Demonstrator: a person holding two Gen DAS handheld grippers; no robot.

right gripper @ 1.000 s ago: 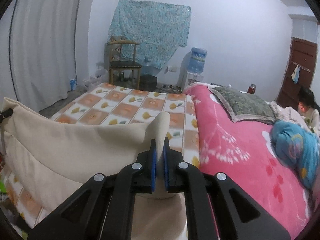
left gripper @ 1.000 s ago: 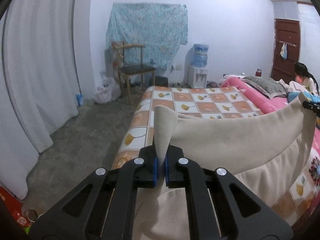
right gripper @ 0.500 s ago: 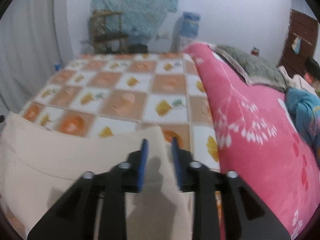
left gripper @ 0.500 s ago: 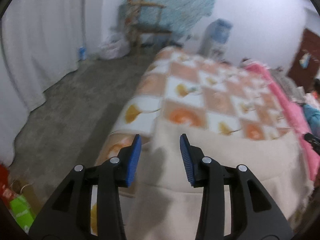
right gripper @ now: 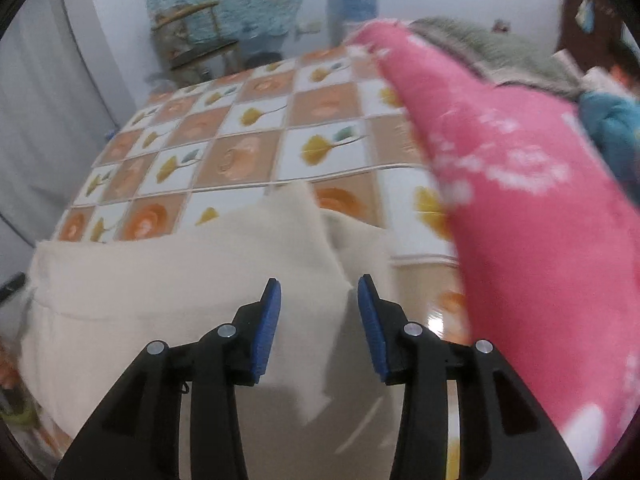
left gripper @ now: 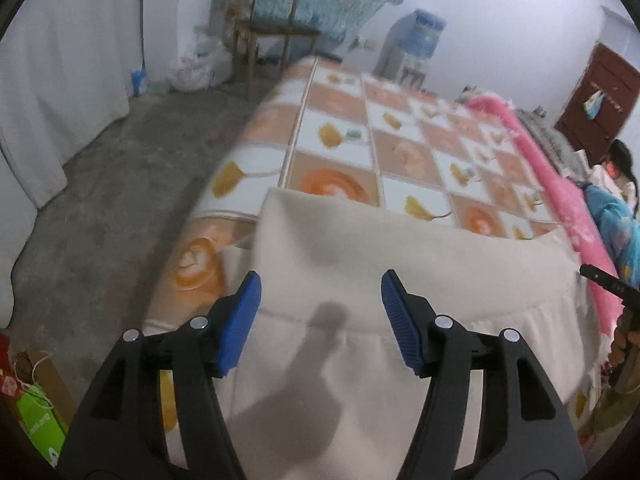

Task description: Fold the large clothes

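Note:
A large beige garment [left gripper: 400, 264] lies across the near end of a bed with a checkered orange and white flower sheet [left gripper: 360, 128]. It also shows in the right wrist view [right gripper: 180, 280], with one corner rumpled near the middle. My left gripper [left gripper: 320, 300] is open and empty just above the garment's left part. My right gripper [right gripper: 319, 304] is open and empty above the garment's right corner. The tip of the right gripper [left gripper: 608, 284] shows at the right edge of the left wrist view.
A pink blanket [right gripper: 520, 184] is heaped along the bed's right side. A wooden chair [left gripper: 272, 36] and a water dispenser [left gripper: 416, 40] stand by the far wall. Bare concrete floor [left gripper: 120, 200] and a white curtain [left gripper: 60, 60] lie left of the bed. A person [left gripper: 616, 168] sits at far right.
Both grippers have let go of the garment's corners and opened. The garment has dropped from held-up to lying on the bed, and both grippers have tilted down towards it.

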